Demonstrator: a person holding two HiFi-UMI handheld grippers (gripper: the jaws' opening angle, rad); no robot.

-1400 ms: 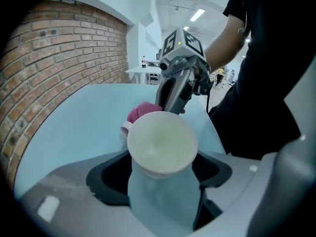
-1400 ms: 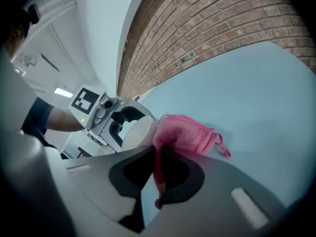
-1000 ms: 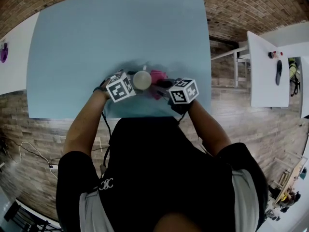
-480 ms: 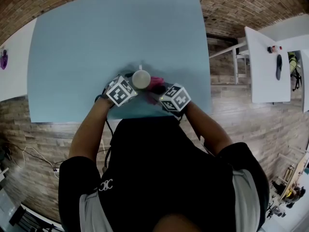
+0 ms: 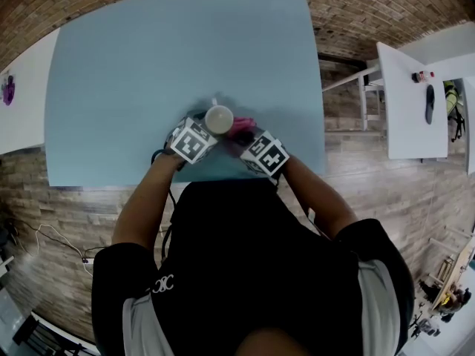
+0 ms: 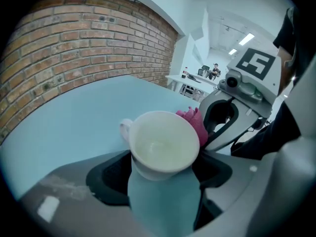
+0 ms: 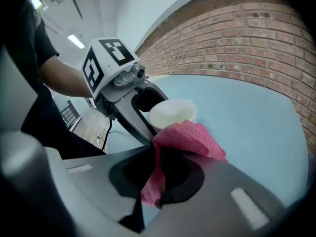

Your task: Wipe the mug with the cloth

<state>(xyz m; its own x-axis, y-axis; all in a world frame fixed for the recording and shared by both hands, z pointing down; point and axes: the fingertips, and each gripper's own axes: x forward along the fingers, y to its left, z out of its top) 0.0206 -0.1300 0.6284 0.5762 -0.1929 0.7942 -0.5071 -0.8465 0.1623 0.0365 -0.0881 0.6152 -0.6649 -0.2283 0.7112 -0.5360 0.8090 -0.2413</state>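
A white mug (image 6: 163, 144) sits between the jaws of my left gripper (image 6: 165, 171), which is shut on its lower body; the handle points away to the left. The mug leans toward the left gripper view's camera, so its empty inside shows. A pink cloth (image 7: 185, 137) is pinched in my right gripper (image 7: 155, 174), its loose end bunched beyond the jaws against the mug's (image 7: 173, 115) near side. From the head view the mug (image 5: 219, 119) and cloth (image 5: 241, 128) lie side by side near the front edge of the light blue table (image 5: 148, 50), left gripper (image 5: 210, 127) and right gripper (image 5: 243, 136) meeting there.
A white side table (image 5: 408, 102) with a small bottle and a dark object stands to the right, past a metal frame. Another white surface (image 5: 18, 110) with a purple item is at the far left. Cables (image 5: 44, 236) lie on the brick-patterned floor.
The right gripper has swung in leftward and a bit nearer the person, bringing the cloth up to the mug. The left gripper shifted slightly, still holding the mug.
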